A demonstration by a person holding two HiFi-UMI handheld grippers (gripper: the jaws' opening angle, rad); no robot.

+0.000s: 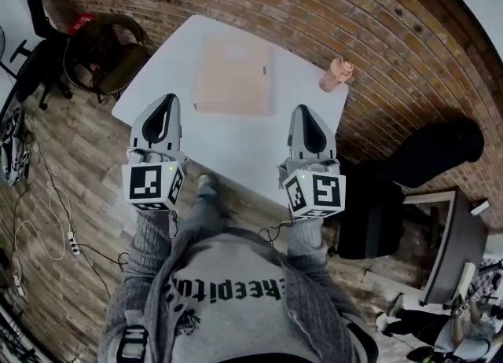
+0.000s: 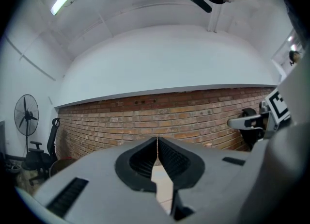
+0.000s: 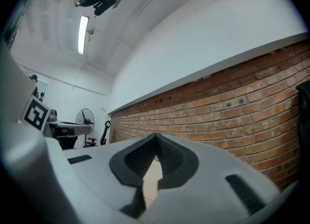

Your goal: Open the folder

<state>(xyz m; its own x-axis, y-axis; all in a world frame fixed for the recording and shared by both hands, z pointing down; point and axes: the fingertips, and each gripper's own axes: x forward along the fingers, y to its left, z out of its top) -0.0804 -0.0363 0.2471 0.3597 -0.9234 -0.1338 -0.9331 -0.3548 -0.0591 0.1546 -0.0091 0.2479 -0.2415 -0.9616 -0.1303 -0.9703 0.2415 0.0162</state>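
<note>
Nearest: both tools held level over the near edge of the table [image 1: 236, 153], marker cubes toward the person.

Left gripper [image 1: 167, 102] [image 2: 157, 143]: jaws together, tips meeting, nothing between the pads. It touches nothing.

Right gripper [image 1: 305, 111] [image 3: 155, 138]: same, jaws closed tip to tip, empty, clear of everything.

Farther on: folder [image 1: 234, 75], tan, lying flat and closed on the white table, ahead of the two grippers and between their lines, apart from both.

Right of the folder, near the table's far corner, a small pink cup [image 1: 336, 75], upright.

Beyond: brick wall [image 2: 160, 116]; fan [image 2: 25, 115] at its left end.
</note>
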